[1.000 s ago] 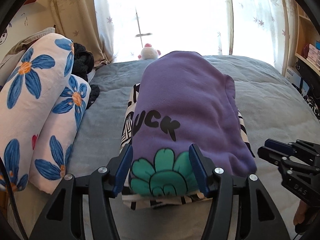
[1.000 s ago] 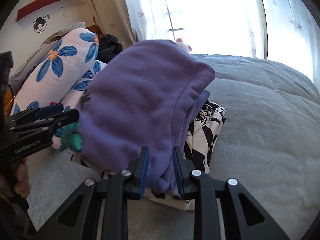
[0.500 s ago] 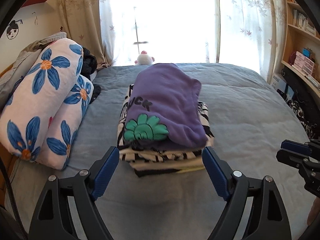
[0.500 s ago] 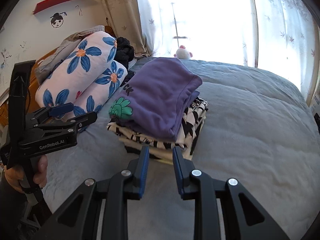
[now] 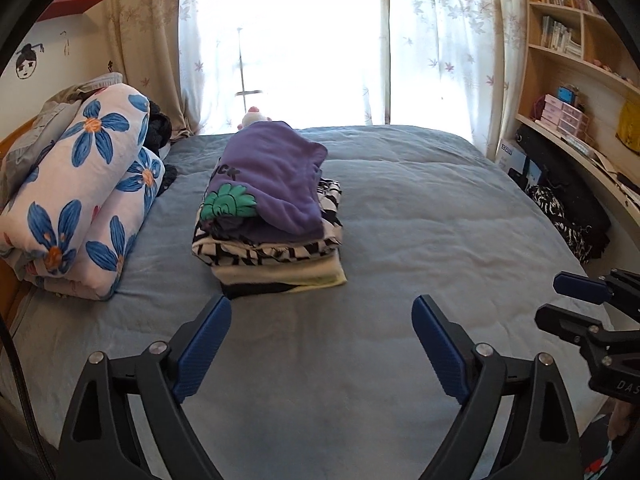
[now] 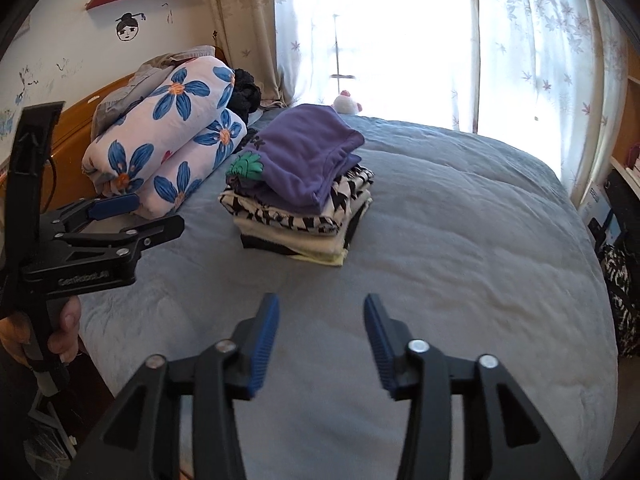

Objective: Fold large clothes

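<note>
Both claws hang empty over the grey-blue bedspread [image 5: 400, 208]. The left gripper [image 5: 322, 334] has its blue-padded jaws spreading wide with nothing between them, and the right gripper [image 6: 320, 336] is opening too, equally bare. Beyond them, well clear, the folded purple sweatshirt with the green flower print [image 5: 272, 176] tops a neat stack of black-and-white folded clothes [image 5: 276, 256]. Beside it lies a rolled blue-flowered quilt [image 5: 80, 196]. This garment looks done; I see no unfolded clothes on the bed.

Sunlit curtained window [image 5: 312, 40] behind grey bed [image 5: 420, 220].
</note>
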Demonstrator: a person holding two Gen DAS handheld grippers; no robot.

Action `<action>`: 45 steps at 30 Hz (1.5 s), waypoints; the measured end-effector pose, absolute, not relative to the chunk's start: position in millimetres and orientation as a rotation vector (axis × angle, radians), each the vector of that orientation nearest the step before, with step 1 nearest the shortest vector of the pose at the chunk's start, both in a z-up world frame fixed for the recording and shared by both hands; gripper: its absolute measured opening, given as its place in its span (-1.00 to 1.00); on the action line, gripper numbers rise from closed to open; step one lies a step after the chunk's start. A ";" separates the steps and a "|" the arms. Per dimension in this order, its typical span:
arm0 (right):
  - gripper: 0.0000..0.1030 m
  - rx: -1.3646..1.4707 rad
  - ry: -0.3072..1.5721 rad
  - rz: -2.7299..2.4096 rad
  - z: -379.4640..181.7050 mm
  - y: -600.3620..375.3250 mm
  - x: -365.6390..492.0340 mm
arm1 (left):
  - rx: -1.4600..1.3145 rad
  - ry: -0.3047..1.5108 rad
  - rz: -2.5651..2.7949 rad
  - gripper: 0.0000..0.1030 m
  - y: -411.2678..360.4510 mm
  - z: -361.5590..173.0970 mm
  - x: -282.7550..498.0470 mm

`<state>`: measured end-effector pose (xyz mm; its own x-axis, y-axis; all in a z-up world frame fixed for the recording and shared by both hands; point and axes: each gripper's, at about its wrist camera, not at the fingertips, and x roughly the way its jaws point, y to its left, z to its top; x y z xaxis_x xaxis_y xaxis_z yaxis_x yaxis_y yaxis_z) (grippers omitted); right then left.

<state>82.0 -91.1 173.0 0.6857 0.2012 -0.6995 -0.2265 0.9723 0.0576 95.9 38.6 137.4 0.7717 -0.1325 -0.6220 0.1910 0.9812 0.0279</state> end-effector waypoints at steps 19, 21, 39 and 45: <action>0.26 0.182 0.808 -0.004 53.0 -145.0 -38.3 | 0.008 0.785 -0.090 0.96 -31.4 2.1 -32.3; 0.27 0.164 0.807 -0.007 51.5 -142.6 -41.3 | 0.021 0.796 -0.085 0.96 -32.8 -1.3 -33.8; 0.27 0.140 0.813 -0.010 39.3 -135.7 -44.5 | 0.027 0.846 -0.085 0.96 -35.9 -12.8 -28.6; 0.27 0.152 0.810 -0.013 39.1 -138.9 -45.4 | 0.039 0.847 -0.084 0.96 -38.0 -13.5 -28.3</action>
